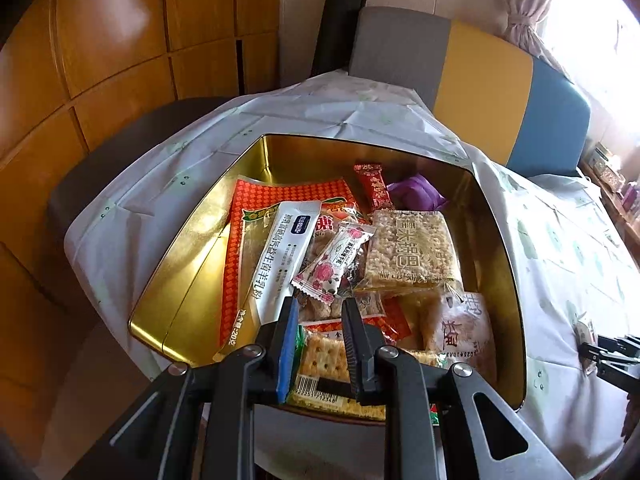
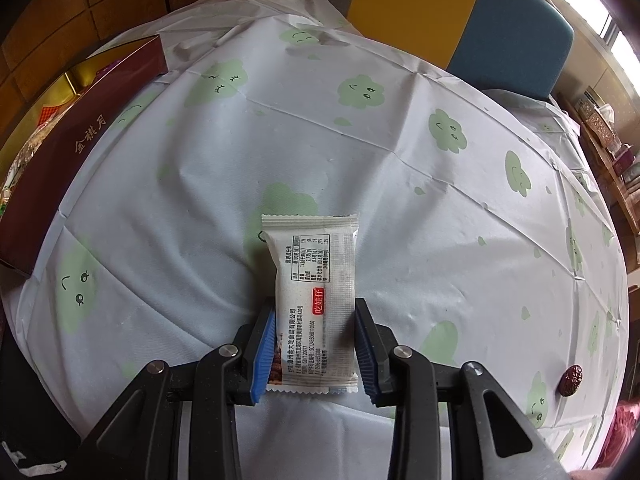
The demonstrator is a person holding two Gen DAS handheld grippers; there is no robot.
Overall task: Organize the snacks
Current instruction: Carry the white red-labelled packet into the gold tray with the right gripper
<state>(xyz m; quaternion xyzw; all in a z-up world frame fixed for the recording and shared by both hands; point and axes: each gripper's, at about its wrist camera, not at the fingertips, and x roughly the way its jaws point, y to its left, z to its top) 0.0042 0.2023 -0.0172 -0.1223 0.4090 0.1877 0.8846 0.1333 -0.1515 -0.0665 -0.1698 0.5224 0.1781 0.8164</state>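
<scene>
The right gripper (image 2: 315, 344) squeezes a white snack pack (image 2: 313, 304) above the tablecloth (image 2: 400, 200). The gold tin (image 1: 192, 248), full of snacks, sits at 9 o'clock. The left gripper (image 1: 320, 312) hangs over it, jaws apart, holding nothing.

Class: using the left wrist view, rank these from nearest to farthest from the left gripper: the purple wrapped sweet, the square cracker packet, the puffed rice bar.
1. Square cracker packet, between the left gripper's fingers.
2. Puffed rice bar, mid-tin, right.
3. Purple wrapped sweet, far end.
</scene>
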